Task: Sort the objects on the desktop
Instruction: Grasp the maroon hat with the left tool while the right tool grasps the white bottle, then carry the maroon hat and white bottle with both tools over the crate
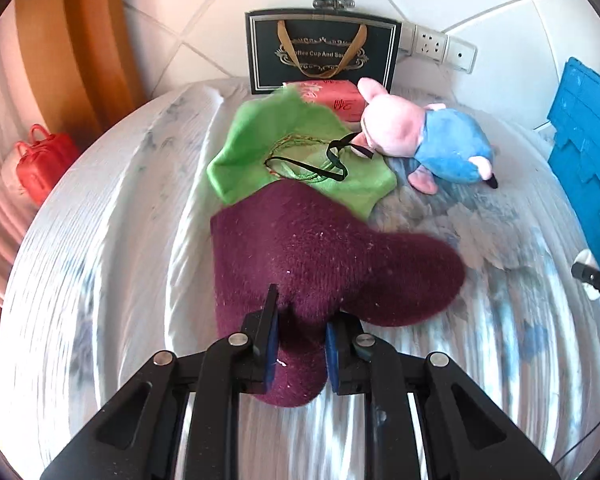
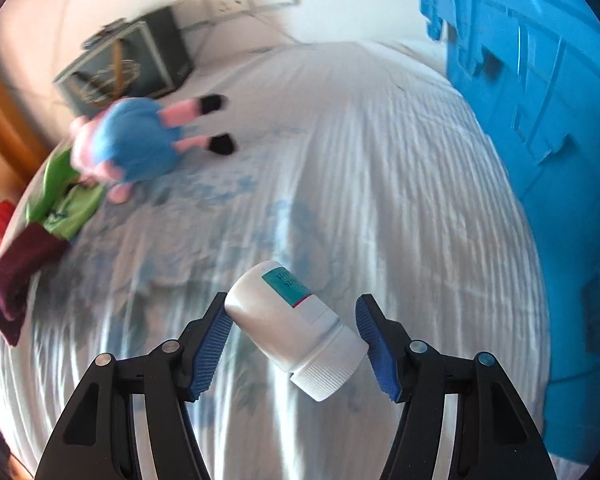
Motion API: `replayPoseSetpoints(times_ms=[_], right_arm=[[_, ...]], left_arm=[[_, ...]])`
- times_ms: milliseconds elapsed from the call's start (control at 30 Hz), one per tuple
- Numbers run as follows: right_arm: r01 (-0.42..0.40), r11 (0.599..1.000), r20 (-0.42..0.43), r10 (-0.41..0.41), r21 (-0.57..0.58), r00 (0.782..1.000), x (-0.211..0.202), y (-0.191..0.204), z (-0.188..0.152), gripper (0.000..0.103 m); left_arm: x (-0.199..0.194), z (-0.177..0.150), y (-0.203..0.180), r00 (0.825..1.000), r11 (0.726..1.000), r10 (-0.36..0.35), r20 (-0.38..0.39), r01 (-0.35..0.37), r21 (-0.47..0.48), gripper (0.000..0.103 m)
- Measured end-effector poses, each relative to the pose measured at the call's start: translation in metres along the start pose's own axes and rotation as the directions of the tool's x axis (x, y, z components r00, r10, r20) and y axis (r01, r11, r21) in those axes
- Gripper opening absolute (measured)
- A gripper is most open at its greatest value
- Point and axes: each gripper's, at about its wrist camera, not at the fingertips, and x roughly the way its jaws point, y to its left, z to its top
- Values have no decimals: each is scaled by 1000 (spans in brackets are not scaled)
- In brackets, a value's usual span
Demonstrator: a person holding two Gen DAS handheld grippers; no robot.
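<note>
Left claw [image 1: 300, 326] pinches the purple sock [image 1: 324, 256], right claw [image 2: 296, 344] spread around the white bottle [image 2: 296, 328]: squeeze next, then carry both to sort.

A white cloth-covered desk [image 1: 112, 240] is carrying a maroon sock [image 1: 320, 252] near its front edge, a green cloth [image 1: 268, 140], a pig plush [image 1: 428, 140] and a black gift box [image 1: 324, 52] standing at its back edge.
</note>
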Motion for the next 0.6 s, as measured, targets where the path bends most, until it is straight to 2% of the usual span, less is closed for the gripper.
replayPoseSetpoints(times_ms=[167, 267, 467, 600], right_arm=[[-27, 998, 92, 33, -63, 995, -42, 15, -1, 63], [-32, 994, 160, 48, -101, 986, -75, 23, 1, 63], [-46, 986, 317, 96, -163, 944, -149, 30, 4, 63], [-24, 981, 407, 103, -193, 908, -197, 31, 1, 63]], left_arm=[[-38, 2, -5, 995, 1000, -12, 98, 13, -10, 19], [-70, 4, -17, 985, 1000, -20, 174, 18, 13, 18], [-133, 11, -48, 948, 996, -79, 307, 63, 60, 19], [-160, 14, -75, 926, 990, -128, 355, 98, 101, 19]])
